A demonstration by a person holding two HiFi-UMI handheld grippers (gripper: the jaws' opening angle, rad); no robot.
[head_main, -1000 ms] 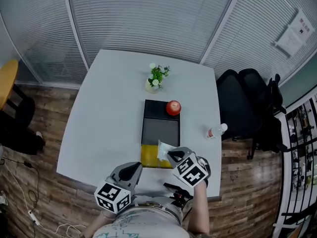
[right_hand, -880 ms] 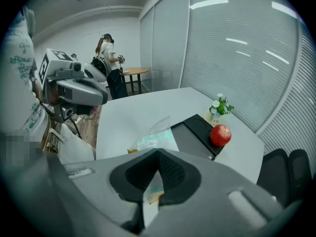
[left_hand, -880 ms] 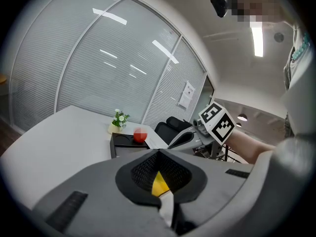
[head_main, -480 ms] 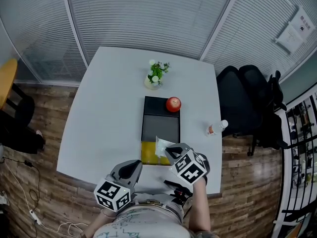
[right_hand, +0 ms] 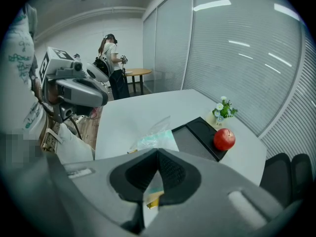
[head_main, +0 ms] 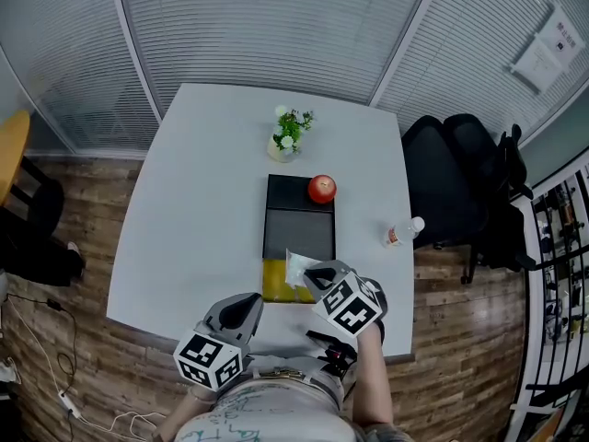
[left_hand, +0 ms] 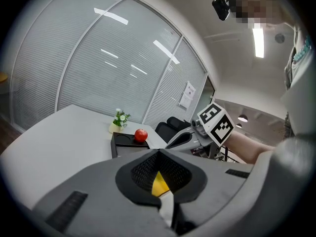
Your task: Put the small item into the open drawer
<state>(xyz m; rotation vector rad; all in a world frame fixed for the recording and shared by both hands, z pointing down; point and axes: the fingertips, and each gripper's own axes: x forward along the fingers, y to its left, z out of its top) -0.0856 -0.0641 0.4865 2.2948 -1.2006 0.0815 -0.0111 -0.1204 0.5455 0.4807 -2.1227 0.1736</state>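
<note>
A black drawer unit (head_main: 299, 233) stands on the white table (head_main: 202, 210), its yellow drawer (head_main: 273, 286) pulled open toward me. My right gripper (head_main: 308, 273) hangs over the drawer's right corner, shut on a clear plastic packet (head_main: 295, 267). In the right gripper view the packet (right_hand: 157, 136) sticks out past the closed tips (right_hand: 158, 154). My left gripper (head_main: 247, 304) is shut and holds nothing, near the table's front edge just left of the drawer. In the left gripper view its tips (left_hand: 159, 154) meet, with the yellow drawer (left_hand: 159, 184) showing below.
A red apple (head_main: 321, 189) sits on the unit's far right corner. A small potted plant (head_main: 289, 136) stands behind it. A plastic bottle (head_main: 403, 233) lies near the table's right edge, with black office chairs (head_main: 460, 182) beyond. A person (right_hand: 111, 58) stands far off.
The head view has tipped slightly. Both grippers keep their places relative to the drawer, and the packet stays in the right gripper.
</note>
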